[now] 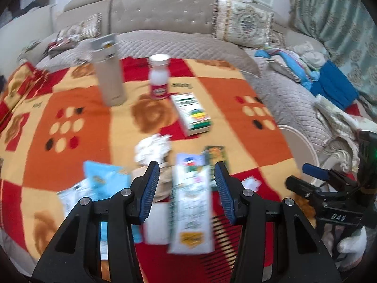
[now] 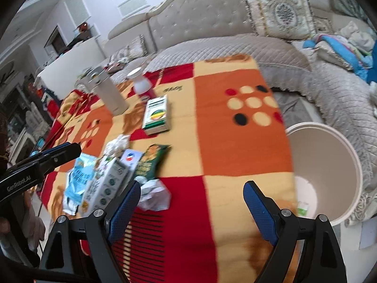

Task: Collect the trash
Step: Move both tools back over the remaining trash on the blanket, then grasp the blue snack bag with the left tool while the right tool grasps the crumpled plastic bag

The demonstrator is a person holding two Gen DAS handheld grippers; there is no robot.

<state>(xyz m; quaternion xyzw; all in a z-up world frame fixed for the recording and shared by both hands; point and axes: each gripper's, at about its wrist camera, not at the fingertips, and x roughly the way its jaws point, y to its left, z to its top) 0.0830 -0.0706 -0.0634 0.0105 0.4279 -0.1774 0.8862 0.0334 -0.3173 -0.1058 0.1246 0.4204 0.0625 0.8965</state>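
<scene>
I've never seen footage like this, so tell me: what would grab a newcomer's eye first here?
First the loud red, orange and cream blanket spread over the table in front of a beige sofa. Next, the litter heaped at its near edge: a milk carton, a blue wrapper, a green snack bag and crumpled tissue. A pale bin waits beside the table's right edge, and the right gripper stands open above the blanket.

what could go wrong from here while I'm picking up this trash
The milk carton lies among a blue wrapper and crumpled tissue, so the left gripper might snag two things. The bin stands below the table's edge; a drop could miss. The thermos could be knocked over.
</scene>
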